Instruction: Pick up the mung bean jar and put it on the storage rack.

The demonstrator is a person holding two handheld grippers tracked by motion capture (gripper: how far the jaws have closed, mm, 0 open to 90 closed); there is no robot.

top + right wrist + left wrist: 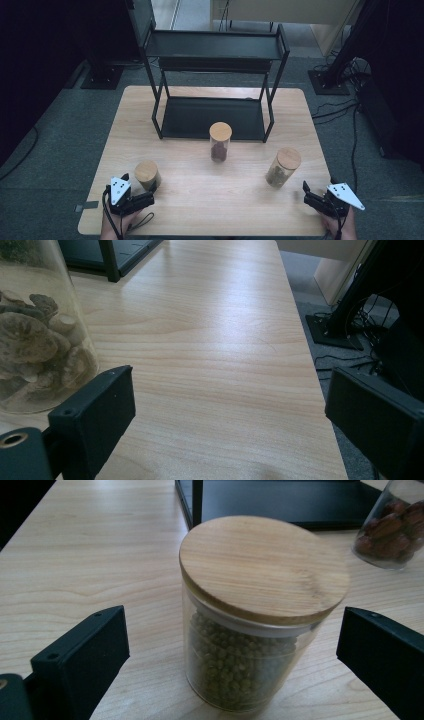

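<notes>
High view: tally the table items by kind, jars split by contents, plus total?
Jar of green peas: 1
Jar of brown nuts: 1
Jar of pale dried slices: 1
Black two-tier rack: 1
Handheld grippers, left and right: 2
Total: 6

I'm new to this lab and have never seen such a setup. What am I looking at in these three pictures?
A person sits at a wooden table with a hand-held two-jaw gripper in each hand. One picture looks down from above; the other two come from cameras riding on the grippers. On the table stand a black shelf rack and three lidded glass jars. The left gripper has its jaws open around the jar of green peas, not touching it. The right gripper is open and empty, beside the jar of dried mushrooms. The middle jar holds brown nuts.
</notes>
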